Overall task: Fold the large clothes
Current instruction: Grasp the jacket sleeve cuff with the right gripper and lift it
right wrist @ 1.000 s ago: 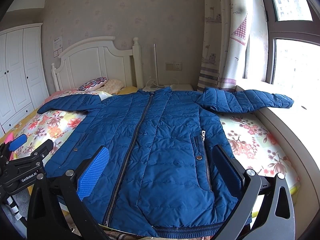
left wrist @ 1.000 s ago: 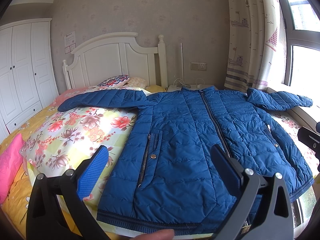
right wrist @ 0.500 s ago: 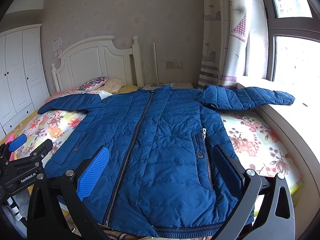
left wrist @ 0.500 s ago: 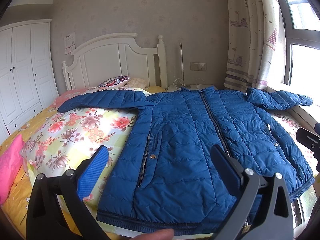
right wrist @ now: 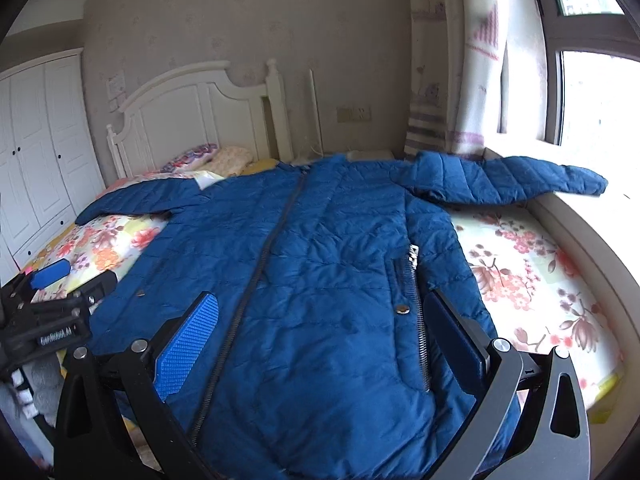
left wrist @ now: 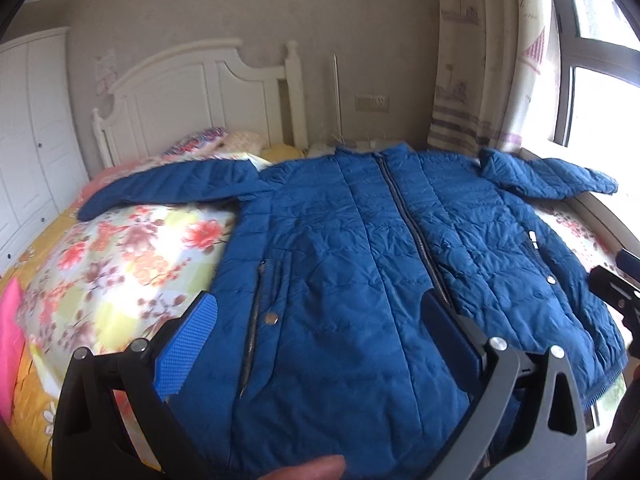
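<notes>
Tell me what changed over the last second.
Both open grippers, the left gripper and the right gripper, moved forward and lower over the blue jacket, which now looms larger in both views. Nothing was grasped. The jacket stays spread flat, zipped, sleeves out, on the floral bed.

A blue quilted jacket [left wrist: 360, 280] lies front-up and flat across the bed [left wrist: 120, 264], zipped shut, collar toward the headboard [left wrist: 200, 100] and hem at the foot of the bed. Both sleeves spread straight out sideways; one sleeve's cuff reaches the windowsill [right wrist: 592, 208]. Zip pockets with snaps sit low on each side.
</notes>
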